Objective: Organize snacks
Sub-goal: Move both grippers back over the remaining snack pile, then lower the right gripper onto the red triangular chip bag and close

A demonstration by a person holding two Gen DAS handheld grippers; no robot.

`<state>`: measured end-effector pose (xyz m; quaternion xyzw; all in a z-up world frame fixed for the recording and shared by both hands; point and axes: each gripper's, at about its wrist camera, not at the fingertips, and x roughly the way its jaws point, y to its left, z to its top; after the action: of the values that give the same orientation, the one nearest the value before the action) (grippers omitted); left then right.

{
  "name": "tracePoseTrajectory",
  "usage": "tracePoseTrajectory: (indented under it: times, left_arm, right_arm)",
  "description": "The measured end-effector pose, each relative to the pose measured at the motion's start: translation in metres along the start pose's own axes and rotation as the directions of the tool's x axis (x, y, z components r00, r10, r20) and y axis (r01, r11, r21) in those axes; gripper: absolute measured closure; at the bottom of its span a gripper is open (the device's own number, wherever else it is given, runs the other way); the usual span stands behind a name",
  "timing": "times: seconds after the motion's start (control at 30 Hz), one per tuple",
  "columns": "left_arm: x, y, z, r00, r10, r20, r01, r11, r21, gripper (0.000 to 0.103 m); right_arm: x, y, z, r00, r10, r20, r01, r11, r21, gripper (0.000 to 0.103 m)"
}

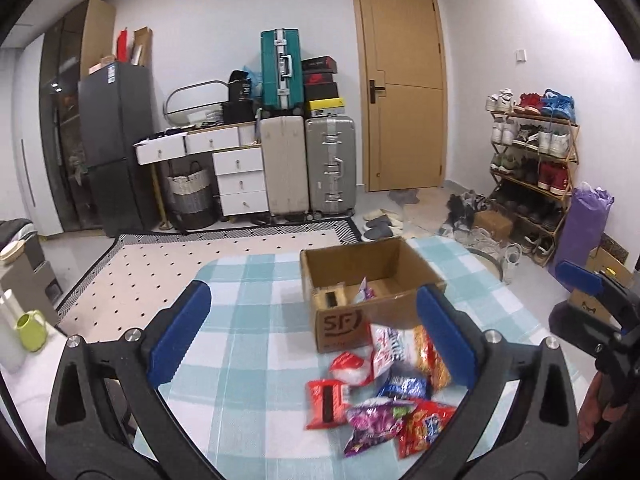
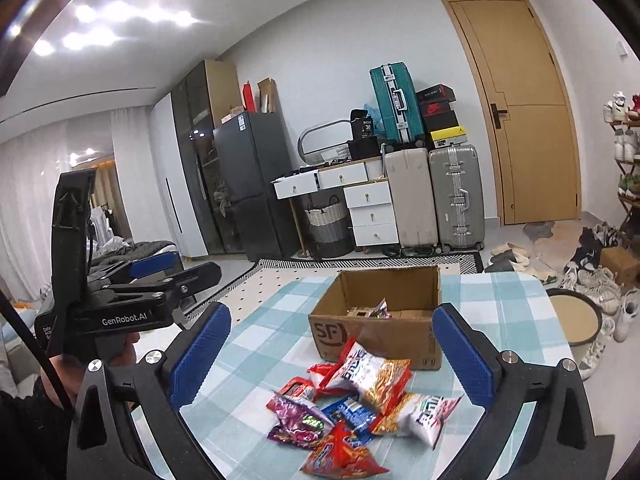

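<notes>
**Snack Packets Loose on Counter, Both Jaws Empty**

The left gripper (image 1: 312, 336) has its jaws fully spread, nothing between them. The snack packets (image 1: 384, 392) lie heaped on the checked counter (image 1: 248, 320), touching the cardboard box (image 1: 360, 276) at its 6 o'clock side; a few items already sit inside. The right gripper (image 2: 332, 356) likewise has its jaws wide and empty, with the heap at 6 o'clock of its view. Judged handling: packets are light, soft, crinkly and slippery. Pinch one at a sealed edge, not the puffed middle, to avoid crushing.
</notes>
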<state>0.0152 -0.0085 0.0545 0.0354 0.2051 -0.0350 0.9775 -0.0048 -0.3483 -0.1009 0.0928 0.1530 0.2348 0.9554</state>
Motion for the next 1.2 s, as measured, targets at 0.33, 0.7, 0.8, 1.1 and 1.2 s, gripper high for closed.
tracePoseTrajectory:
  times: [0.33, 0.7, 0.8, 1.1, 1.2]
  left_arm:
    - [-0.01, 0.019, -0.039, 0.997, 0.011, -0.079, -0.018, 0.996, -0.088, 0.001]
    - [0.025, 0.035, -0.09, 0.986, -0.004, -0.167, -0.018, 0.992, -0.127, 0.001]
    - [0.034, 0.037, -0.106, 0.984, 0.01, -0.18, -0.035, 0.99, -0.135, 0.001]
    - [0.077, 0.031, -0.146, 0.961, -0.047, -0.271, 0.012, 0.991, -0.13, 0.001]
    - [0.087, 0.03, -0.152, 0.956, -0.057, -0.289, 0.018, 0.991, -0.134, 0.001]
  right_arm:
    - [-0.008, 0.006, -0.043, 1.0, 0.005, -0.017, -0.004, 0.999, 0.033, 0.001]
    - [0.004, 0.003, -0.079, 0.996, 0.012, -0.093, -0.006, 0.998, 0.057, 0.001]
    - [0.015, 0.002, -0.09, 0.991, 0.009, -0.137, -0.002, 0.999, 0.055, 0.001]
    - [0.054, -0.006, -0.117, 0.961, 0.004, -0.277, 0.014, 0.998, 0.064, 0.001]
    - [0.067, -0.01, -0.125, 0.948, -0.004, -0.319, 0.028, 0.997, 0.069, 0.001]
